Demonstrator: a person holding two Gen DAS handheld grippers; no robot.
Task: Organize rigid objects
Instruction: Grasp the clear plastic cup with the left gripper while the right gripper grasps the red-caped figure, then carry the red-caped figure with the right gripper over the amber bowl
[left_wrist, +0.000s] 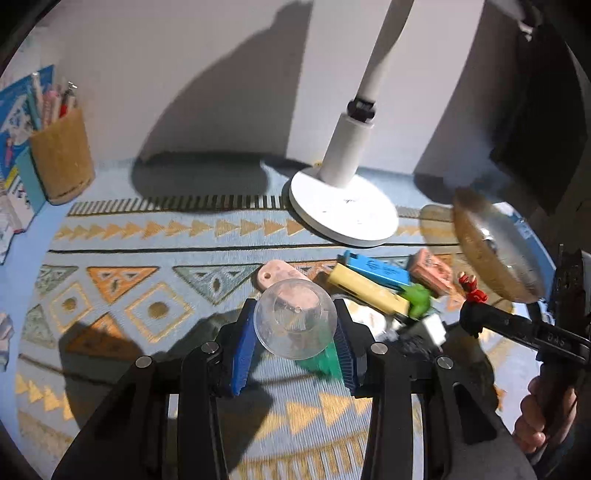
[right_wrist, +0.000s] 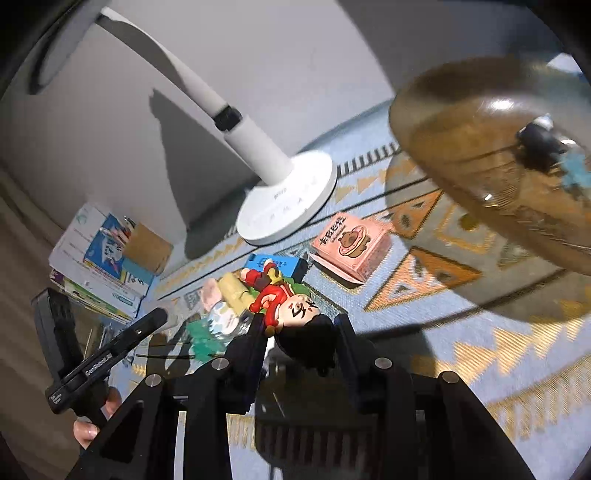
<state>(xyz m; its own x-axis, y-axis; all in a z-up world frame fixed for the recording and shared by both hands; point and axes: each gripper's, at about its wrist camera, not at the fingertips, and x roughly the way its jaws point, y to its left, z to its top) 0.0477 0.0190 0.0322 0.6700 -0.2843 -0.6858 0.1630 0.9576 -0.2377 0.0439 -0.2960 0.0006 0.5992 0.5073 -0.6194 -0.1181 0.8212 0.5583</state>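
My left gripper (left_wrist: 295, 325) is shut on a clear round plastic dome (left_wrist: 294, 319) and holds it above the patterned cloth. My right gripper (right_wrist: 301, 328) is shut on a small figurine in red with a black-haired head (right_wrist: 291, 306); it also shows in the left wrist view (left_wrist: 471, 288). On the cloth lie a yellow box (left_wrist: 365, 291), a blue box (left_wrist: 376, 267), a pink box (right_wrist: 351, 243), a pink tag (left_wrist: 275, 275), a green toy (left_wrist: 419, 299) and a green piece (left_wrist: 321, 360).
A white lamp base (left_wrist: 341, 206) stands at the back. A cork pen cup (left_wrist: 62, 158) and books (right_wrist: 96, 258) are at the left. A shallow cork-rimmed dish (right_wrist: 498, 166) sits at the right, also in the left wrist view (left_wrist: 495, 247).
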